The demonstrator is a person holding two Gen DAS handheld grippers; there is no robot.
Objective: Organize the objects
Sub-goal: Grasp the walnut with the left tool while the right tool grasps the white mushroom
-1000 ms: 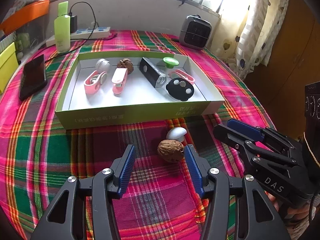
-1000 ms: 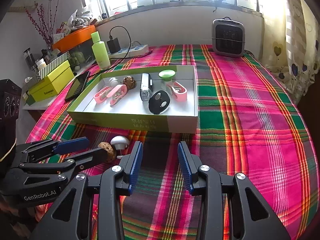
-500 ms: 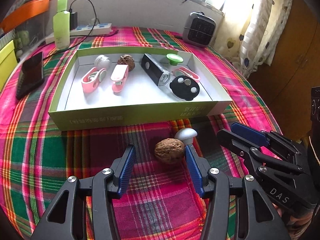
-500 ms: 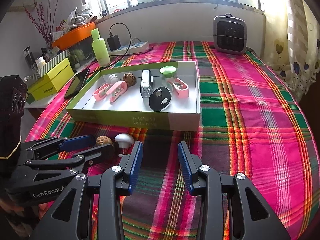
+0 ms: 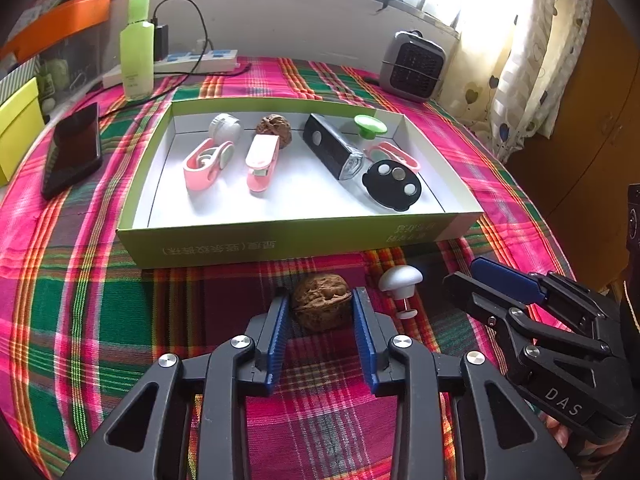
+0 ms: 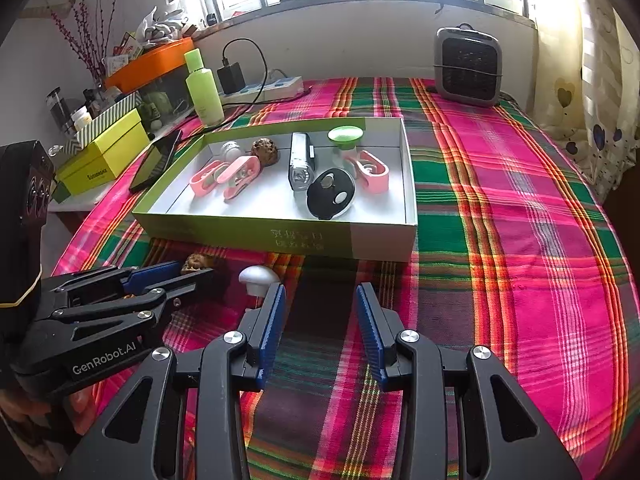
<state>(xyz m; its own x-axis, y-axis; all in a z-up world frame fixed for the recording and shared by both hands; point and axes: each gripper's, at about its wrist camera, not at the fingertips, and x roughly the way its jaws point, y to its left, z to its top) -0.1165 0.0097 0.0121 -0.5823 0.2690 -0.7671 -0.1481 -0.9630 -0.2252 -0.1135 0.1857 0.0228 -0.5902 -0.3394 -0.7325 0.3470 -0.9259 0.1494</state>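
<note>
Two hand-held grippers hover over a plaid tablecloth (image 5: 80, 320), both on the near side of a shallow green box (image 5: 280, 240) holding small items. Just before the box's front wall, the left gripper (image 5: 321, 312) is closing, its blue pads touching a walnut (image 5: 322, 300) on the cloth. Beside it, the right gripper (image 6: 320, 316) stands parted, grasping nothing. A white mushroom-shaped knob (image 5: 400, 280) lies right of the walnut.

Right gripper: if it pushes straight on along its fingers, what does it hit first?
Probably bare plaid tablecloth, since the right gripper has nothing between its fingers. Beyond that comes the green-and-white cardboard tray. The white mushroom-shaped knob sits just left of the line; depth is unclear.
</note>
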